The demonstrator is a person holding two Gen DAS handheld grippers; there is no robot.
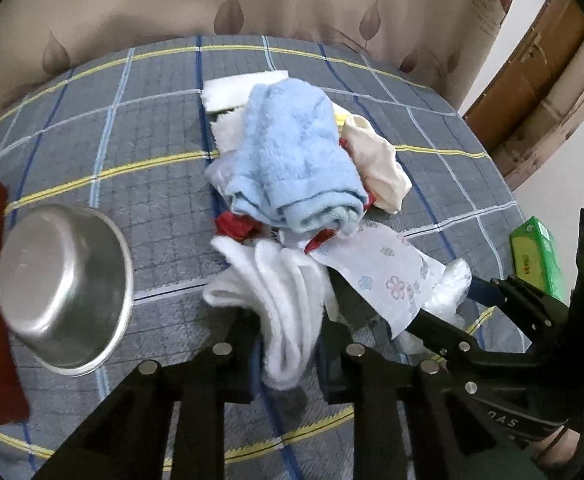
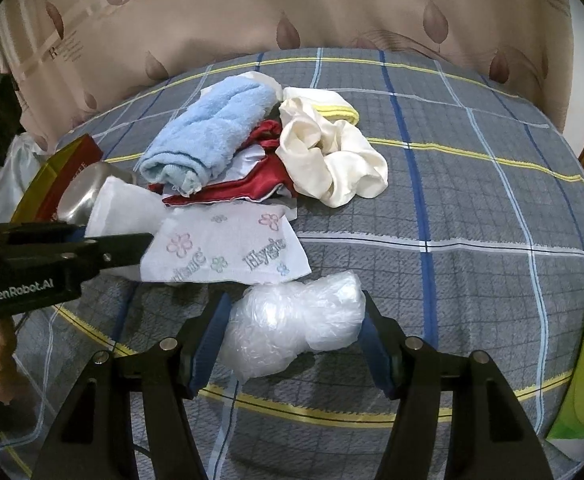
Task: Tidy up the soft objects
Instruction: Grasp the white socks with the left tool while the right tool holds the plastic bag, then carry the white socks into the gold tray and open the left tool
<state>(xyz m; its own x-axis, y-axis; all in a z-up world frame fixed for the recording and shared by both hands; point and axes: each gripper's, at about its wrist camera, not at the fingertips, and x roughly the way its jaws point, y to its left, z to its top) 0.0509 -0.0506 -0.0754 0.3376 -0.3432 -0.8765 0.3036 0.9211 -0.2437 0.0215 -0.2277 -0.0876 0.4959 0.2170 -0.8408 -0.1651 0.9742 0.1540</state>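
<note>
Left wrist view hides the left gripper's (image 1: 288, 344) fingertips behind the white fleece cloth (image 1: 276, 300) it pinches, jaws nearly together. The right gripper (image 2: 296, 332) stands half spread around a crumpled clear plastic bag (image 2: 296, 328), pads against its sides. Both lie on the plaid bedspread (image 2: 472, 208), near a rolled blue towel (image 2: 208, 132).

A fluffy blue terry towel (image 2: 208, 136) lay beside glossy red satin cloth (image 2: 252, 184) and smooth cream fabric (image 2: 332, 160); the crinkled plastic bag (image 2: 296, 324) was translucent, the metal bowl (image 1: 66, 292) dull-brushed, the bedsheet (image 2: 472, 220) matt woven
</note>
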